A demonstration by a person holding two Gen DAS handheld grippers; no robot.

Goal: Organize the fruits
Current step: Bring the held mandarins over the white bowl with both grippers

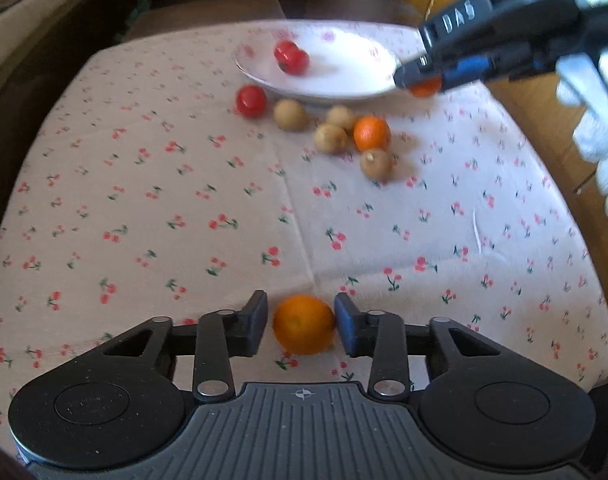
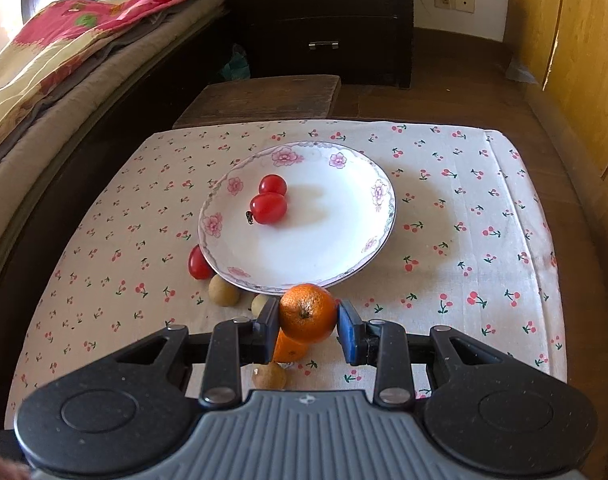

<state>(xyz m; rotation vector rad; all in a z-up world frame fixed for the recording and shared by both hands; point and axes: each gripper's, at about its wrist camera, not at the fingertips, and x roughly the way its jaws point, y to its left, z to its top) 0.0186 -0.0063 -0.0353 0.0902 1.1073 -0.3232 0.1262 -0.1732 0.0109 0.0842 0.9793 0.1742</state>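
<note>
A white floral plate (image 2: pixel 344 240) holds two red tomatoes (image 2: pixel 268 208); the plate also shows in the left wrist view (image 1: pixel 344 76). My right gripper (image 2: pixel 308 320) is shut on an orange (image 2: pixel 308 312), held just above the plate's near rim; it shows in the left wrist view (image 1: pixel 420 80). My left gripper (image 1: pixel 301 326) has its jaws around another orange (image 1: pixel 304 324) on the cloth; the right pad touches it and a small gap shows at the left pad. A third orange (image 1: pixel 372 133), several brown longans (image 1: pixel 331 138) and a loose tomato (image 1: pixel 251 101) lie beside the plate.
The table wears a cherry-print cloth (image 2: pixel 484 220). A bed (image 2: pixel 63 64) stands to the left, a dark dresser (image 2: pixel 324 20) and a low wooden stool (image 2: pixel 263 96) lie behind the table, and a yellow wooden cabinet (image 2: pixel 584 60) is at the right.
</note>
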